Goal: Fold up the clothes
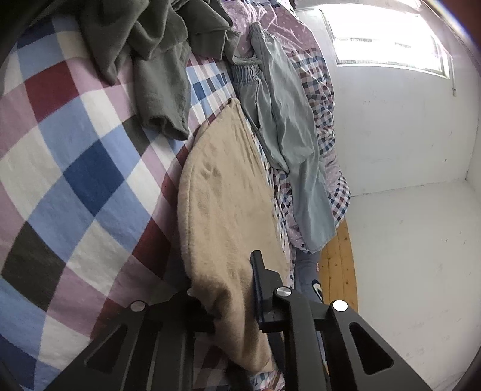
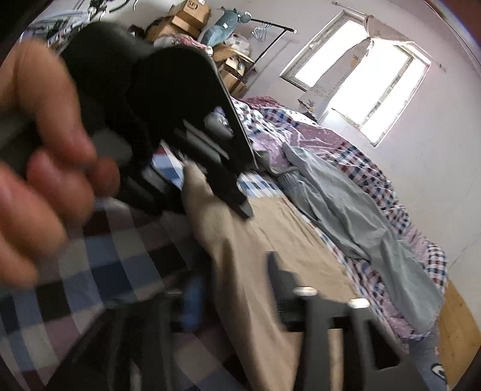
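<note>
A: Tan garment (image 1: 222, 204) first. Where?
B: Left wrist view, centre of frame, lying mostly flat on the checked bedsheet (image 1: 75, 168), long edge running from mid-frame down to the bottom. Near end bunched up between the fingers of the left gripper (image 1: 228, 303).
A: Jaw state, left?
B: Closed down on the tan cloth; fabric fills the gap between the two black fingers.
A: Right gripper (image 2: 237, 288)?
B: Right wrist view, bottom centre, heavily blurred. Tan cloth runs between its fingers, but whether they clamp it, can't tell.
A: That black thing in the upper left of the right view?
B: The left gripper seen from the side, a hand (image 2: 45, 156) wrapped round its handle at the left edge, blurred. Its fingers meet the tan garment at mid-frame.
A: Other clothes?
B: Pale blue-grey trousers (image 1: 288, 132) just right of the tan piece, elastic waistband toward the top of frame, legs draped down over a crumpled small-check quilt (image 1: 324, 99). Dark olive garment (image 1: 156, 51) heaped upper left, one sleeve hanging toward the tan piece's far end.
A: Surroundings?
B: White wall, bright window (image 1: 387, 36) upper right, wooden floor (image 1: 336, 264) strip lower right. Right view: cardboard boxes (image 2: 186, 18) and a clothes rail (image 2: 270, 33) top centre.
</note>
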Motion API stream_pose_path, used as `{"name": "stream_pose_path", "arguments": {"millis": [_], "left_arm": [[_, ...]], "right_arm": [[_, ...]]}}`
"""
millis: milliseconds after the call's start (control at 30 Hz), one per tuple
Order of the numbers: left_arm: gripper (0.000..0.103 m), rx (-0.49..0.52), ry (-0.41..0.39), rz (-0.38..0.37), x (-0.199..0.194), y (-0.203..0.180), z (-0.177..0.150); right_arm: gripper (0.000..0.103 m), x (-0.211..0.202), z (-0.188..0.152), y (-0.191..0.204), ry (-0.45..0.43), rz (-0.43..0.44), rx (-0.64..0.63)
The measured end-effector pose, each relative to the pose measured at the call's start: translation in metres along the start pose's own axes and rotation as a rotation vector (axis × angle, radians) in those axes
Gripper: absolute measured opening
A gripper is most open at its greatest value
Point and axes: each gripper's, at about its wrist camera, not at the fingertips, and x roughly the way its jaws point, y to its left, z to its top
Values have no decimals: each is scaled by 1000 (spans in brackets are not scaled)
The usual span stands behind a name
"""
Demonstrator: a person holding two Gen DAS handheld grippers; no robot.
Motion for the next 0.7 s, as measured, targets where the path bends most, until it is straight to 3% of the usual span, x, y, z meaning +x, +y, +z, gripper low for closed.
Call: {"name": "stream_pose_path", "arguments": {"millis": [333, 700], "left_arm": [[13, 18, 5, -4, -1, -6, 4], [12, 13, 10, -15, -3, -11, 8]], "right_arm": [[55, 10, -43, -33, 137, -198, -10], [61, -6, -91, -73, 229, -324, -16]]}}
